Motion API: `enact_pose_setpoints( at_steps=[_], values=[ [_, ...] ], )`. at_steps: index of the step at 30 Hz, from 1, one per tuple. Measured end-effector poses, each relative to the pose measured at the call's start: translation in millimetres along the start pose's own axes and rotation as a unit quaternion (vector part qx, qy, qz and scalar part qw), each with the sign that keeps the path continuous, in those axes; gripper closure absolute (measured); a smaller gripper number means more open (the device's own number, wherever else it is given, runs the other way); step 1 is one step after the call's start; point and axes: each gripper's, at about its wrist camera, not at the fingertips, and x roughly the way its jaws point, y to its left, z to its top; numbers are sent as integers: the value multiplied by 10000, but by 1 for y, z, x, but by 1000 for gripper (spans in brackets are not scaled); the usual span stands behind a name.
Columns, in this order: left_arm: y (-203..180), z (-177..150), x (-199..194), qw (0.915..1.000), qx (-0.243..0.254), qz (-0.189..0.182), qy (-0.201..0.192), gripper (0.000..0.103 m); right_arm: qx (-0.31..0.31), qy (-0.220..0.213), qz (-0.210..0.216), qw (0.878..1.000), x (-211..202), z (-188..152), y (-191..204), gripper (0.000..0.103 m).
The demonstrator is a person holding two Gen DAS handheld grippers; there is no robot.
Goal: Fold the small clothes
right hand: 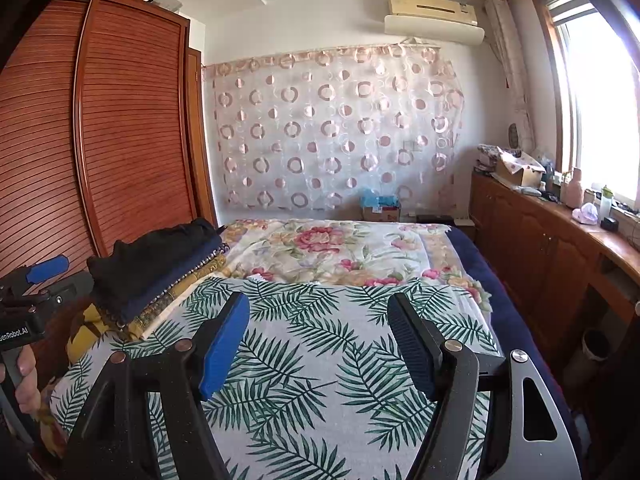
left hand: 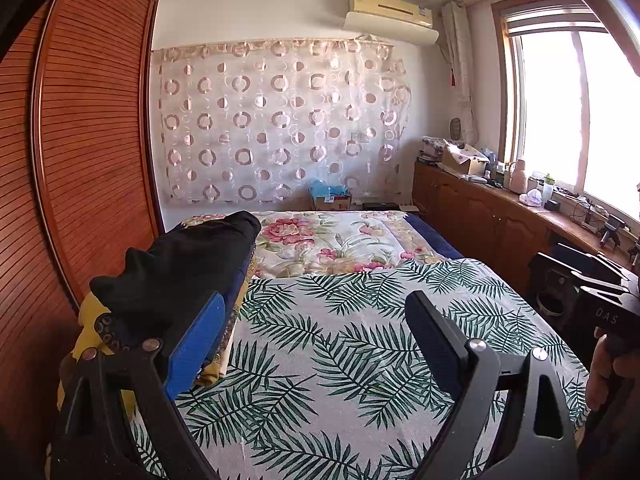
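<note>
Already folded, a stack of small clothes [right hand: 160, 276] sits at the left edge of the bed, a soft black garment [left hand: 184, 264] on top, navy cloth under it, then a patterned layer with a beaded-looking edge and mustard-yellow fabric at the bottom. The left claw [left hand: 316, 344] hangs above the bed with its jaws spread wide and nothing between them; its blue left pad [left hand: 196, 348] sits just in front of the stack's near edge, though contact cannot be told. The right claw [right hand: 320, 344] is likewise spread wide and empty, hovering over the leaf-print sheet [right hand: 304, 360], a thin white cloth with green fern fronds lying flat. Each claw has one smooth blue pad and one ribbed dark pad on black arms. Beyond the sheet lies a floral quilt [right hand: 328, 248] in pink and cream. A slatted wooden wardrobe [right hand: 132, 128] stands left of the bed, and a sheer curtain [right hand: 336, 128] with ring patterns hangs on the far wall.
</note>
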Motion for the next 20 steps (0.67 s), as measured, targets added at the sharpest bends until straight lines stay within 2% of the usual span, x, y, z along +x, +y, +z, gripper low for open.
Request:
enact_pose_setpoints(
  at_steps=[20],
  values=[
    [1, 0, -1, 10000, 12, 4, -12, 11, 34, 9, -24, 10000, 3, 0, 0, 30]
  ],
)
